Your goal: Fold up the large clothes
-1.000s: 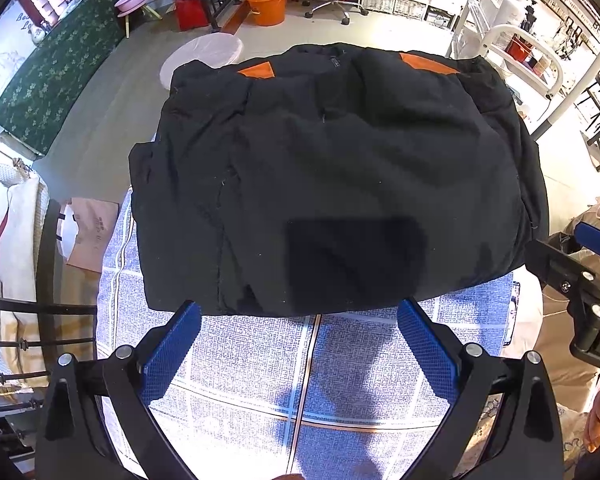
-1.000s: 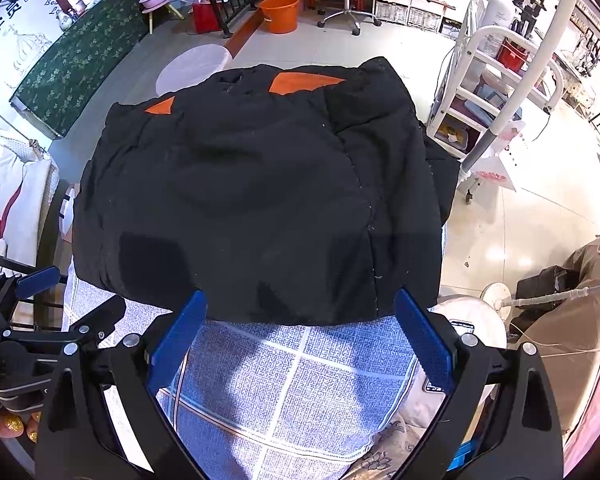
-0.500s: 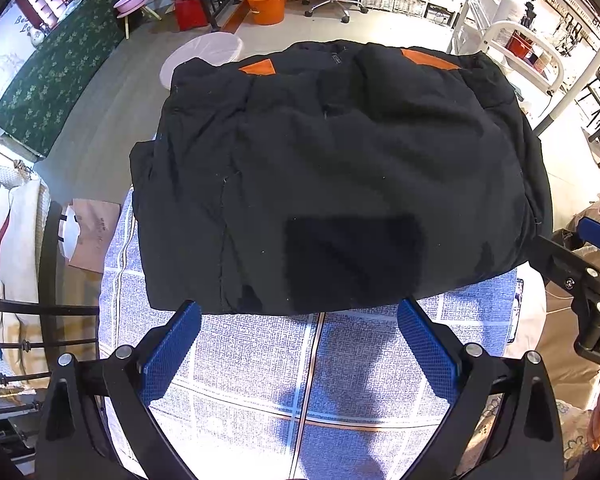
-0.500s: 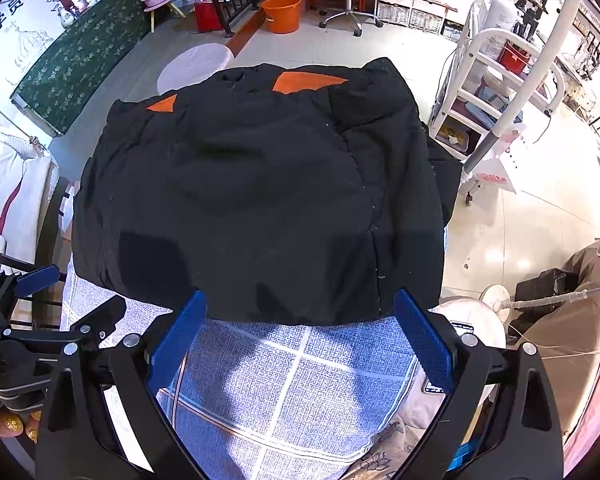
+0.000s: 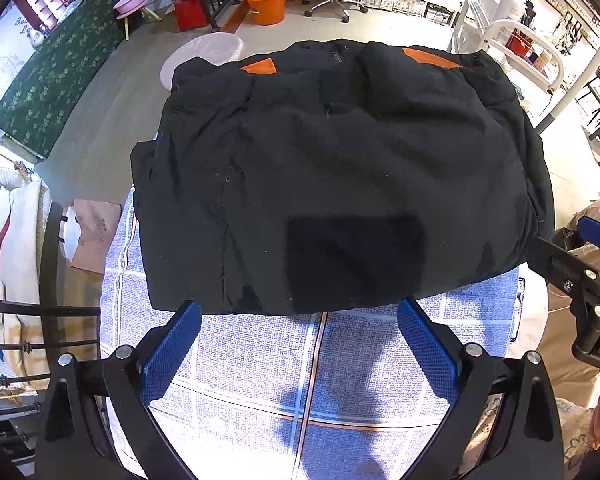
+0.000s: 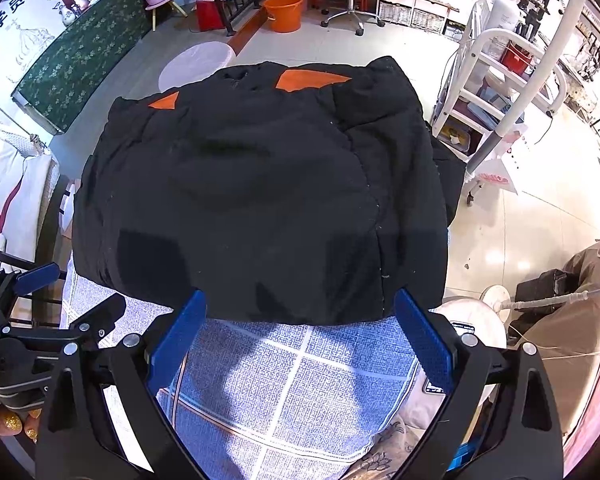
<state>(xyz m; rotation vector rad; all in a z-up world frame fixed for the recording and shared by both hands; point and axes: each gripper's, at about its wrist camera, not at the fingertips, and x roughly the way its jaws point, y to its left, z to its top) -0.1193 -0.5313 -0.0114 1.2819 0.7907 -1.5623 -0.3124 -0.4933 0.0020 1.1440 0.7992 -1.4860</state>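
While both tools hang over the near edge of the cloth, the scene reads so:
Jacket: black jacket lies folded into a thick block across the middle of both frames, on the blue checked cloth; two orange patches show along its far edge.
Left tool: left tool at the bottom of its frame, blue pads spread wide, holding nothing; the pad tips sit just at the jacket's near hem.
Right tool: right tool likewise wide open and empty, its tips just at the hem; in the left view it shows at the right edge beside the jacket's corner.
Cloth: covers the surface under the jacket; shadows fall on it between the pads.
Background: orange bucket and office chair at the top centre, green patterned bench upper left, white rack upper right.
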